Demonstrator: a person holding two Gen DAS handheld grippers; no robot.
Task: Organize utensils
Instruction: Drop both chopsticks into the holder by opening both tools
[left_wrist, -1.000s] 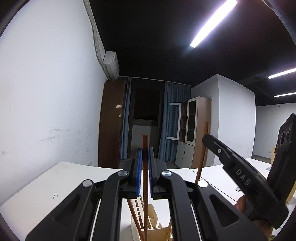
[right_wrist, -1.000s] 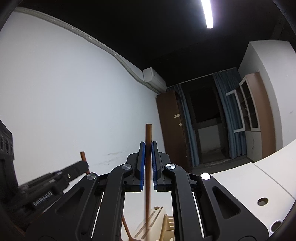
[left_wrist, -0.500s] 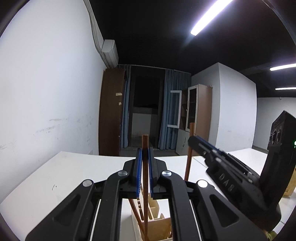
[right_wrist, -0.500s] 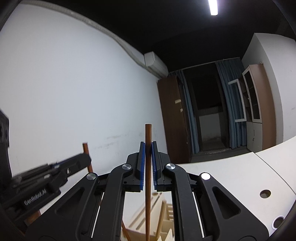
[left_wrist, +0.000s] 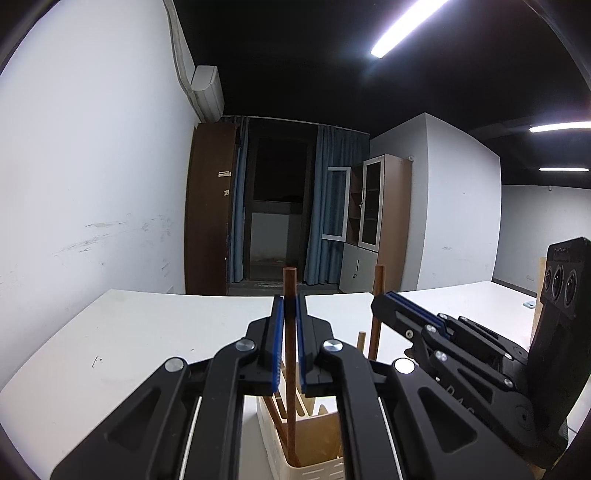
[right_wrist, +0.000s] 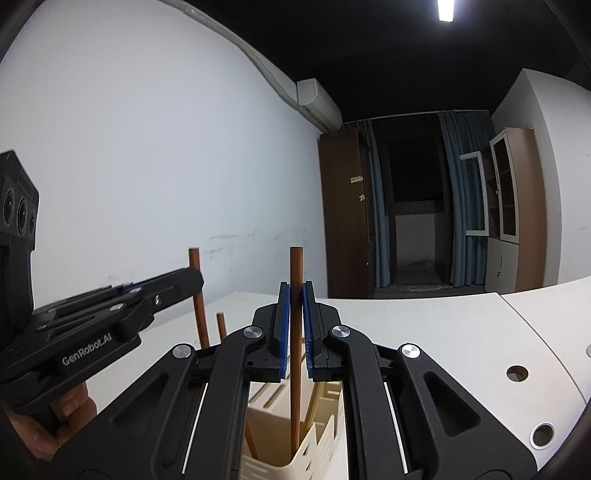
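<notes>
**Fingers and chopstick position over the holder**

The fingers (left_wrist: 275, 347) of the left gripper (left_wrist: 290, 341) are nearly closed around an upright brown chopstick (left_wrist: 290, 332). A thin gap shows on either side of the stick, so firm contact with the blue pads cannot be confirmed. The stick's top end rises above the fingertips; its lower end reaches down into a cream utensil holder (left_wrist: 303, 467) that stands on the white table (left_wrist: 147, 332).

The fingers (right_wrist: 283, 328) of the right gripper (right_wrist: 296, 326) sit the same way around a second brown chopstick (right_wrist: 295, 314), upright, with its lower end inside the same holder (right_wrist: 273, 469). Narrow gaps show beside this stick too.

In the left wrist view, the right gripper (left_wrist: 384, 301) is just beside the left one, to its right. More sticks lean inside the holder's wooden divider (left_wrist: 314, 432). A brown cabinet (left_wrist: 207, 206) stands against the far wall.
</notes>
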